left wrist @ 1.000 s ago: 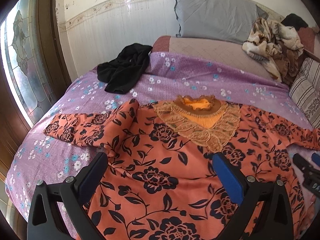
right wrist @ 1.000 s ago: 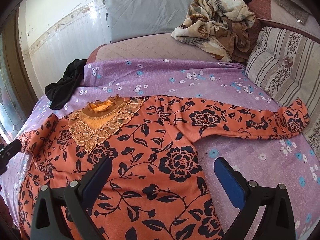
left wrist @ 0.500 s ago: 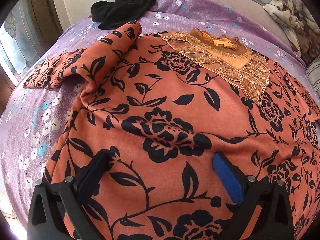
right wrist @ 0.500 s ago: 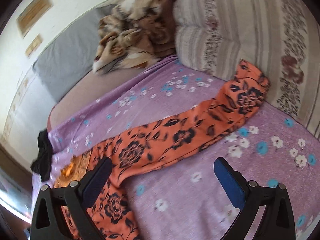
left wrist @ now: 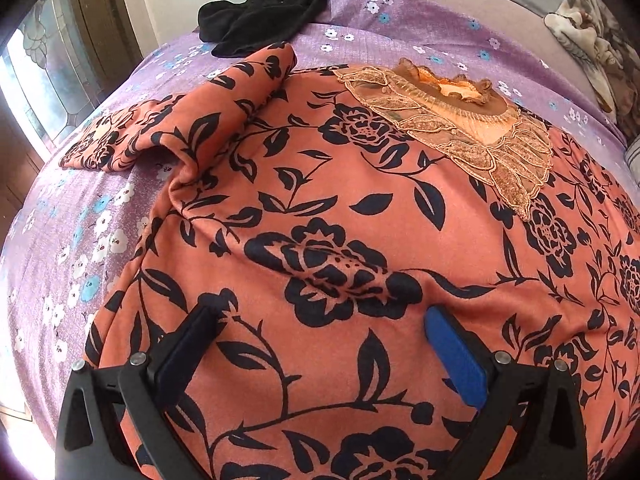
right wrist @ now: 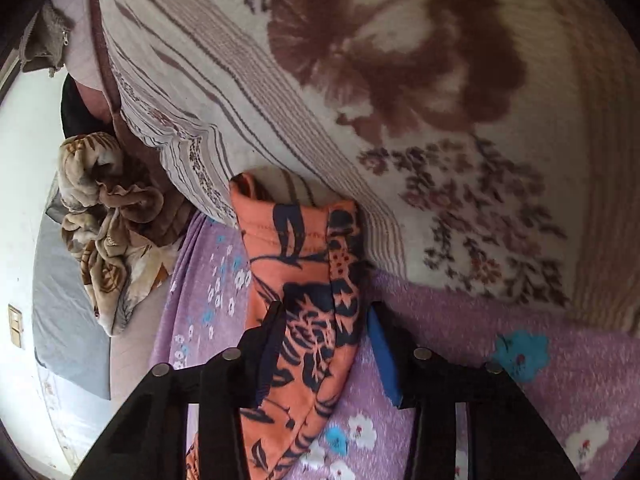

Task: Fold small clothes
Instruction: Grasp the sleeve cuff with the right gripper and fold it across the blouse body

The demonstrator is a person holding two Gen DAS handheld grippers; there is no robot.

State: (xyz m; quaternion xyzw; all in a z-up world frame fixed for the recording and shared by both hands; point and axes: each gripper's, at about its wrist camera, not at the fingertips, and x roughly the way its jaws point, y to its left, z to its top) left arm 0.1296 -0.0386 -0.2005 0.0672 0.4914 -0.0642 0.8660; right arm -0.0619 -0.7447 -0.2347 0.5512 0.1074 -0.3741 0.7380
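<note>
Purple bedsheet (left wrist: 100, 216) under orange dress (left wrist: 320, 200); left gripper (left wrist: 320, 320) released; right gripper (right wrist: 326, 316) straddling sleeve (right wrist: 308, 264), unclenched.

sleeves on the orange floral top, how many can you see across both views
2. One sleeve lies bent at the top's left side on the purple bedsheet. The other sleeve runs between the right tongs, its cuff against the striped cushion.

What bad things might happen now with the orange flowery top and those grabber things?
The right hand-held gripper sits around the orange sleeve near its cuff, which touches the striped blanket; pulling might snag or drag it. The left hand-held gripper is open over the orange top, not holding it, so the body may slide. The other sleeve is already bunched, so the fold could come out crooked.
</note>
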